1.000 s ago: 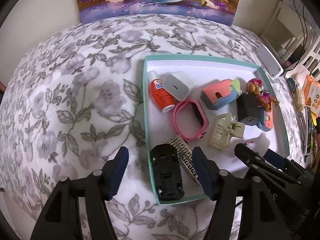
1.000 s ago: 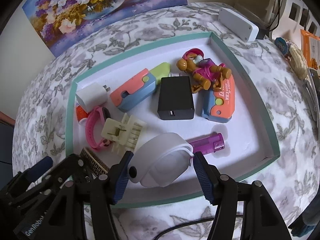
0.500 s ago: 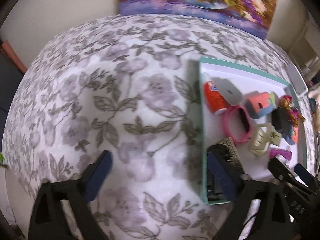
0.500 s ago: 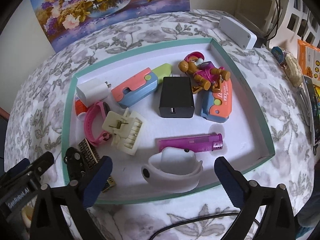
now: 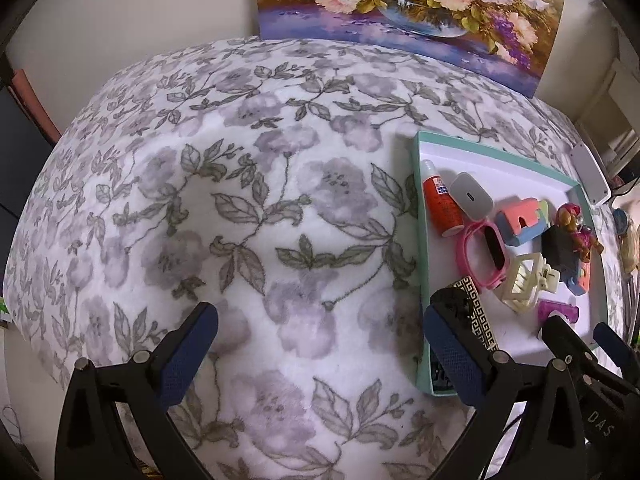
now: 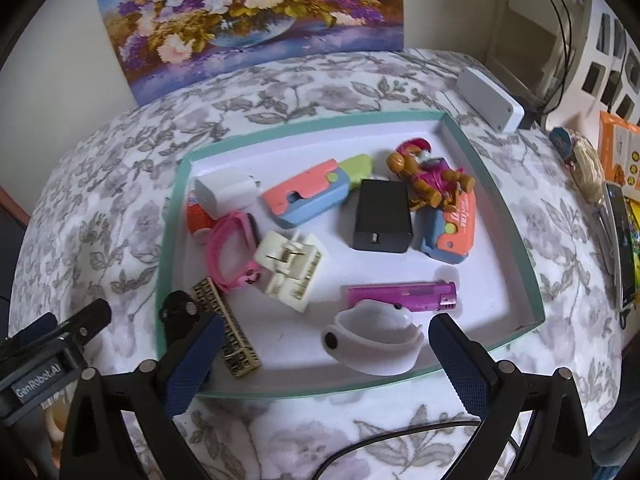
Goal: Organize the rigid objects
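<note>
A teal-rimmed white tray [image 6: 488, 280] lies on the floral cloth and holds several small items. Among them are a white curved band [image 6: 372, 340], a purple lighter [image 6: 400, 294], a black charger [image 6: 384, 216], a cream claw clip [image 6: 292, 268] and a pink watch strap [image 6: 232, 252]. My right gripper [image 6: 324, 328] stands open over the tray's near edge, with the white band lying loose between its fingers. My left gripper [image 5: 320, 320] hangs open above bare cloth, left of the tray [image 5: 500, 160]. Its right finger partly hides a black toy car [image 5: 452, 300] in the tray's near corner.
A flower painting [image 6: 256, 12] leans on the wall behind the table. A white box [image 6: 488, 100] sits past the tray's far right corner. Packets and clutter [image 6: 616, 184] crowd the right edge. A black cable [image 6: 400, 436] crosses the cloth near me. Wide floral cloth [image 5: 240, 220] spreads left of the tray.
Both grippers opened wide. The right let go of the white band and drew back a little. The left let the black toy car lie in the tray and slid left over the cloth.
</note>
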Tool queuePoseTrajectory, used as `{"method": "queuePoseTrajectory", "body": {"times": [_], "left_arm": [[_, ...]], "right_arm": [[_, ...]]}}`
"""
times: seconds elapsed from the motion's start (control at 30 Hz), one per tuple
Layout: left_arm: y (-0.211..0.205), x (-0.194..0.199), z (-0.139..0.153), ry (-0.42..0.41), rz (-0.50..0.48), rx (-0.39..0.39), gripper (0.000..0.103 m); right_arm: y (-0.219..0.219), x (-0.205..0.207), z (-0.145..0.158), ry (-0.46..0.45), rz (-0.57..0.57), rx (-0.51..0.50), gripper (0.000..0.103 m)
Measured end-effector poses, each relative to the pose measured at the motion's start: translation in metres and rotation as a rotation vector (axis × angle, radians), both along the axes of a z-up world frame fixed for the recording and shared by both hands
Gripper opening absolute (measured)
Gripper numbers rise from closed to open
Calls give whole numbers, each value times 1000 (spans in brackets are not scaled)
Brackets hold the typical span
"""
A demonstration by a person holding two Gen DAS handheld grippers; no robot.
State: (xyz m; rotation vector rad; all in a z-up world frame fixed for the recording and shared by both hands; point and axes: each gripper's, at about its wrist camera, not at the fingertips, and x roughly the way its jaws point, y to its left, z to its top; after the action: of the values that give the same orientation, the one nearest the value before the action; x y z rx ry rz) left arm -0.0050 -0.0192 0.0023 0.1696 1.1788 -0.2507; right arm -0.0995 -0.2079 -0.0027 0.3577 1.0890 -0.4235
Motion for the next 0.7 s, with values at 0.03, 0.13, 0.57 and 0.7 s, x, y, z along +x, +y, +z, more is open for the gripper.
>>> {"method": "queuePoseTrajectory", "body": {"times": [0.03,0.13,0.57,0.7], "left_arm": [[2,0,1,0,5,-1,102],[8,0,3,-3,20,8,102],[19,-2,12,-42,31,26,102],[16,-3,12,-50,14,42,102]], "right_arm": [[2,0,1,0,5,-6,103],[9,1,6,-4,24,-26,103],[16,2,13,-24,40,-43,103],[16,2,14,-31,41,-39,103]]}}
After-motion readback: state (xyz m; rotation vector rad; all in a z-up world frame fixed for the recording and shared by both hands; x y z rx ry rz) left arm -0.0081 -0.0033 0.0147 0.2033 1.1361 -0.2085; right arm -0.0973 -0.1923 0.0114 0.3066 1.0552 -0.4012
